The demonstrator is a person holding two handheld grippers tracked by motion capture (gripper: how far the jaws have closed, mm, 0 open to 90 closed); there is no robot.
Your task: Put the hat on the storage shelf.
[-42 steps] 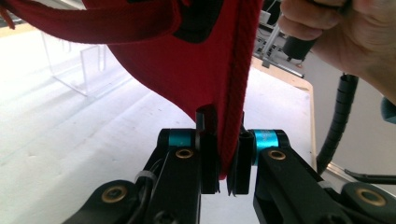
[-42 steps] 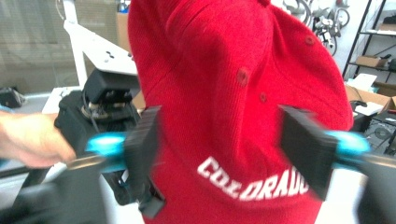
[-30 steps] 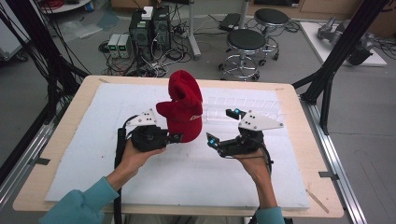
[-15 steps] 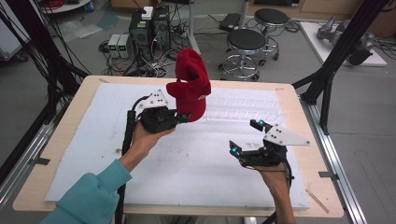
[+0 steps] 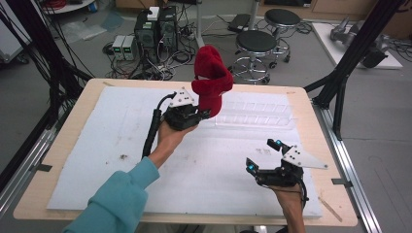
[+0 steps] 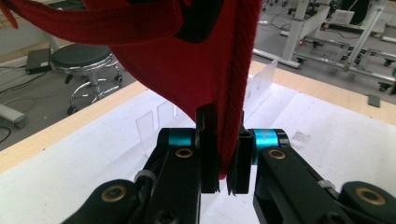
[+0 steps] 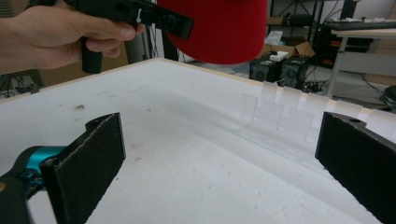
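The left claw [image 5: 206,114] is raised above the white foam-covered wooden worktop [image 5: 97,126] and is clamped on the lower edge of a red knitted fabric cap [image 5: 212,80], which stands up above it. Just beyond and to the right of that claw, a clear plastic divider tray [image 5: 257,114] lies on the worktop. The right claw [image 5: 264,155] sits low near the front right corner, its jaws spread wide with nothing between them, well apart from the cap.

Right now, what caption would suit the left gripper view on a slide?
Left gripper, jaws shut on the hem of a red knitted hat, lifting it above the white table cover.
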